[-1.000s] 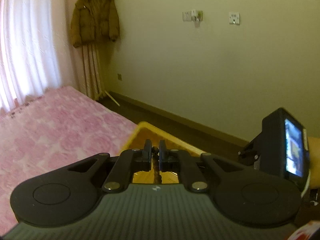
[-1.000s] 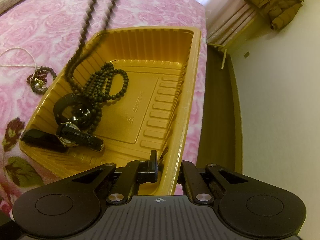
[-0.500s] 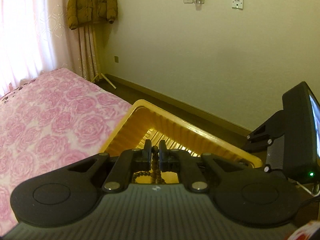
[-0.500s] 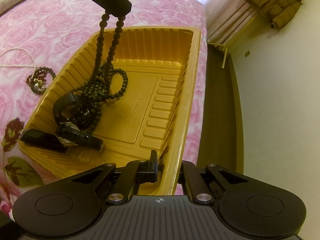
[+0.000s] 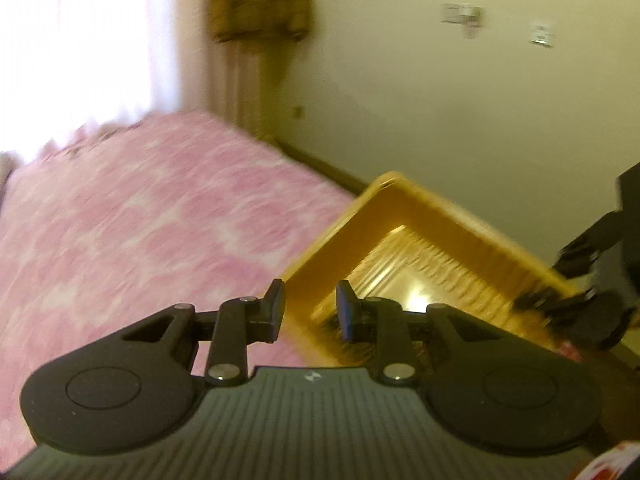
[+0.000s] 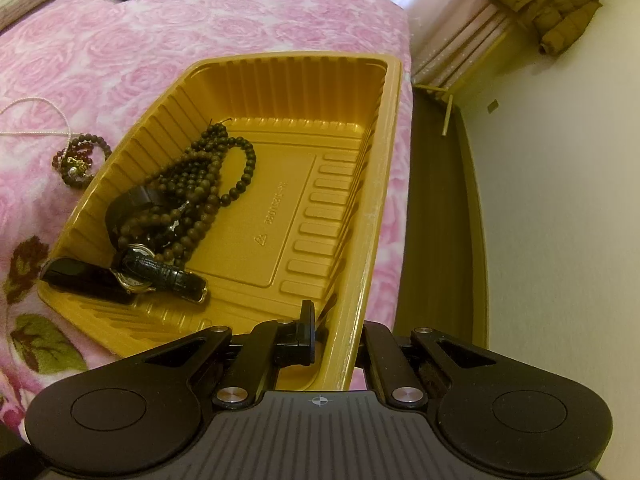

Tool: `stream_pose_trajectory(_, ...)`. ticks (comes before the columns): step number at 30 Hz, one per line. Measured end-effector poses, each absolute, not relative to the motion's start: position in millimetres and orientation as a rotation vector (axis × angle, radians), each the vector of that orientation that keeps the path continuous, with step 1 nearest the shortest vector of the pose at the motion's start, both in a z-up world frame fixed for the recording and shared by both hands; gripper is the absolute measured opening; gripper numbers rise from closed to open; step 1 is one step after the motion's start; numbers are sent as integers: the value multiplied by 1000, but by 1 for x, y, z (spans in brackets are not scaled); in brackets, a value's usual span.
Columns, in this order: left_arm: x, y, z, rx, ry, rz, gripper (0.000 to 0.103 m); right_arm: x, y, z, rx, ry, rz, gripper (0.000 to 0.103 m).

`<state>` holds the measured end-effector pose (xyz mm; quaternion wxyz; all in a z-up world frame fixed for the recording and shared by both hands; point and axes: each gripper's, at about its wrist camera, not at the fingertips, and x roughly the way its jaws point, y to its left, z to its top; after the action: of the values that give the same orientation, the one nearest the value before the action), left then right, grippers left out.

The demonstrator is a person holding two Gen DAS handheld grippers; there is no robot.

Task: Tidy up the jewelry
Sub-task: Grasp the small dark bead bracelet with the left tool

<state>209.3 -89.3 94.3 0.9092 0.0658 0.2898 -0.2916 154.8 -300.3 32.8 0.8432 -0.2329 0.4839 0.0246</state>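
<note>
On the pink bedspread (image 6: 248, 32), at twelve o'clock from my right jaws: gold tray (image 6: 396, 128), long side running away from me.
Done so far: dark bead necklace (image 6: 212, 184) lies heaped in the tray's nine o'clock half, draped over a black-strapped watch (image 6: 160, 270); a flat black piece (image 6: 80, 280) sits in the near-left corner.
Left to do: a red bead bracelet (image 6: 78, 158) and a thin white strand (image 6: 36, 120) lie on the bedspread at ten o'clock, just outside the tray wall.
My right gripper (image 6: 336, 334): jaws clamped on the tray's near rim, steadying it.
My left gripper (image 5: 310, 312): jaws opening, nothing between them; the tray corner shows beyond at one o'clock, blurred.
Progress, my judgement: over halfway, two loose pieces remaining.
Next, my guess: left jaws go for the bracelet.
</note>
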Motion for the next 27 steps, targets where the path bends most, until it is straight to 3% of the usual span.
stream_pose_trajectory(10,176,-24,13,128,682,-465,27,156,-299,32,-490,1025,49,5)
stream_pose_trajectory(27,140,-76,-36,267,615,-606,23,158,-299,29,-484,1030,47,5)
